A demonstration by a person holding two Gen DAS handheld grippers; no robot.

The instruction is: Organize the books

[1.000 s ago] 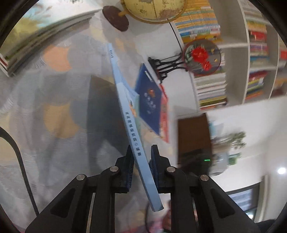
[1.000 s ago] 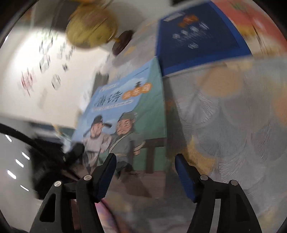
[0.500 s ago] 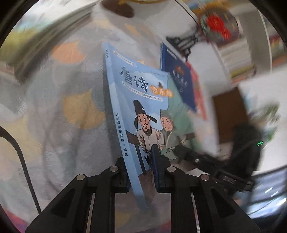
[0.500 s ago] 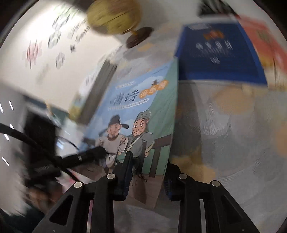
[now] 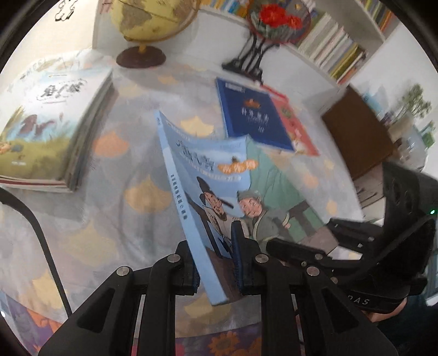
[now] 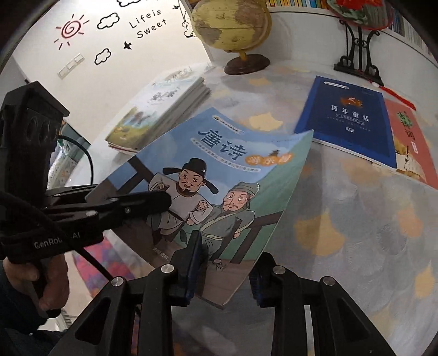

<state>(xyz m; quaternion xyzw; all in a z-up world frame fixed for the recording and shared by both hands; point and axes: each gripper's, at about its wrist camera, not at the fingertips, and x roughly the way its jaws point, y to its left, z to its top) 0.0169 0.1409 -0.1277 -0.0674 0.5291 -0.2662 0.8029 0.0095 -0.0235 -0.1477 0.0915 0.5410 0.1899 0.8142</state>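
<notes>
I count 1 light-blue book [image 5: 208, 191] lifted off the tablecloth [image 5: 68, 219], 1 dark-blue book [image 6: 353, 120] lying flat w/ 1 red book [image 6: 410, 142] under its far edge, and 1 stack of books [image 5: 46, 120]. My left gripper [image 5: 215, 263] is clenched on the light-blue book's spine edge; my right gripper [image 6: 223, 271] has its jaws either side of the bottom corner, but I can't tell if they're pinching it. Only the right cam reads the cover titles (left cam is blurred). Globe [image 6: 232, 24] stands behind the stack; the fan stand [image 6: 358, 52] sits behind the dark-blue book. In the right cam, the left gripper's arm covers part of the cover
</notes>
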